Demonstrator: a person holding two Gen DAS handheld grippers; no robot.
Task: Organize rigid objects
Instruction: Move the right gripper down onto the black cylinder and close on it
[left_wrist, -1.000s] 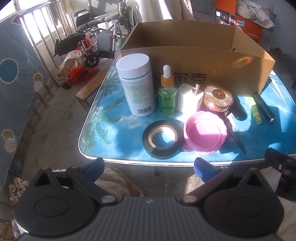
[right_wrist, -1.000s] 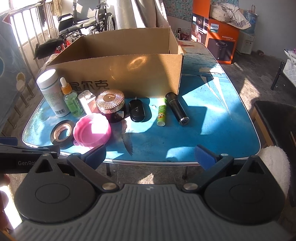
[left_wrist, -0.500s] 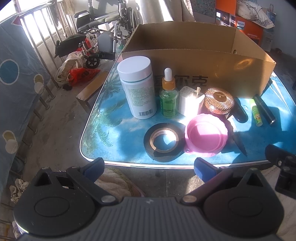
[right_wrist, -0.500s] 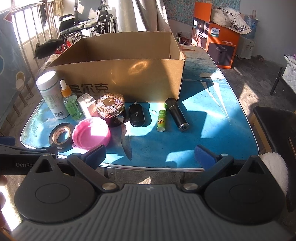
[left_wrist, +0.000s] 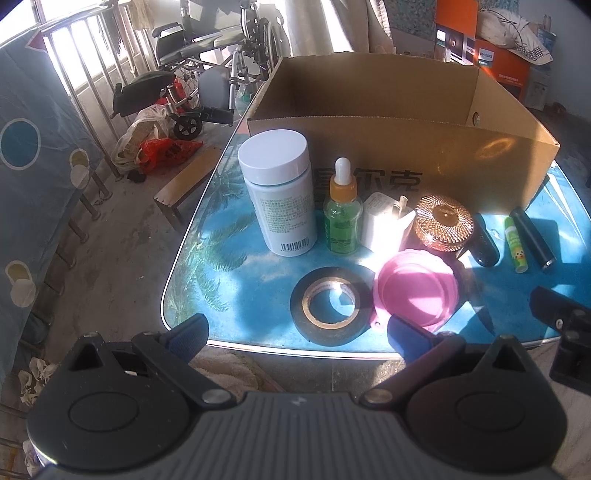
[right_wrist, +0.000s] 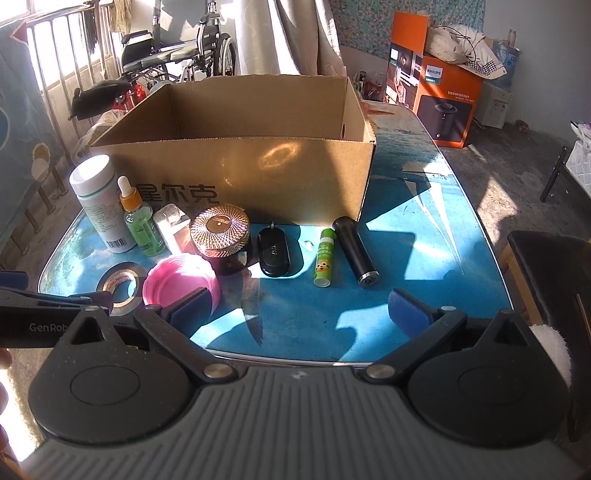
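Note:
An open cardboard box (left_wrist: 424, 162) (right_wrist: 258, 170) stands at the back of a blue table (left_wrist: 229, 280). In front of it stand a white bottle (left_wrist: 277, 195), a green dropper bottle (left_wrist: 341, 218), a white charger (left_wrist: 386, 227) and a copper-lidded jar (left_wrist: 443, 221). A black tape roll (left_wrist: 330, 304) and a pink lid (left_wrist: 415, 288) lie nearer. A black key fob (right_wrist: 273, 253), a green tube (right_wrist: 324, 258) and a black cylinder (right_wrist: 356, 247) lie to the right. My left gripper (left_wrist: 295, 338) and right gripper (right_wrist: 299, 306) are open and empty at the table's front edge.
A wheelchair (left_wrist: 199, 74) and bags stand on the floor behind left. An orange carton (right_wrist: 439, 99) stands behind right. A dark chair (right_wrist: 546, 266) is right of the table. The left gripper's body (right_wrist: 37, 317) shows at the left of the right wrist view.
Both grippers have moved slightly forward and up toward the table. No object has moved.

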